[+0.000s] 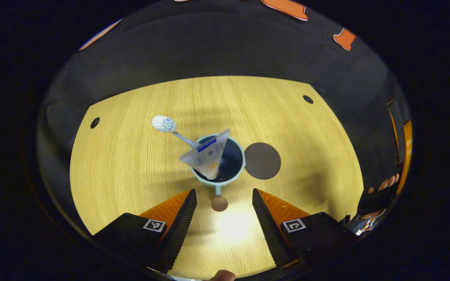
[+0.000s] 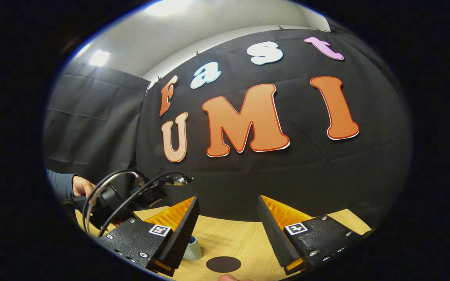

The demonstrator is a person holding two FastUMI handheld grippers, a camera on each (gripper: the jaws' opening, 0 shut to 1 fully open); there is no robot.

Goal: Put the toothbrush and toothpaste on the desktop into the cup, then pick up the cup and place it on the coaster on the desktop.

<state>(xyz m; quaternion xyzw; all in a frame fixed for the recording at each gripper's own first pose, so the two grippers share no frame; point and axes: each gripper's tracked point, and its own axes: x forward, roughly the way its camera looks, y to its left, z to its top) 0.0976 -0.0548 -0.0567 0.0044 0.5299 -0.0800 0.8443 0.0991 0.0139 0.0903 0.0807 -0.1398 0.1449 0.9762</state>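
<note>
Jaws apart | round cup (image 1: 225, 171) holds toothbrush (image 1: 165, 124), toothpaste (image 1: 208, 154) | wooden desktop (image 1: 131, 156)

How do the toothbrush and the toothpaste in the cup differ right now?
The toothbrush is thin, with its bristle head sticking far out past the rim; the toothpaste is a wide, flat tube that stays mostly over the cup's mouth. The toothbrush leans away to the left, while the toothpaste stands more upright. Both are already inside the cup.
</note>
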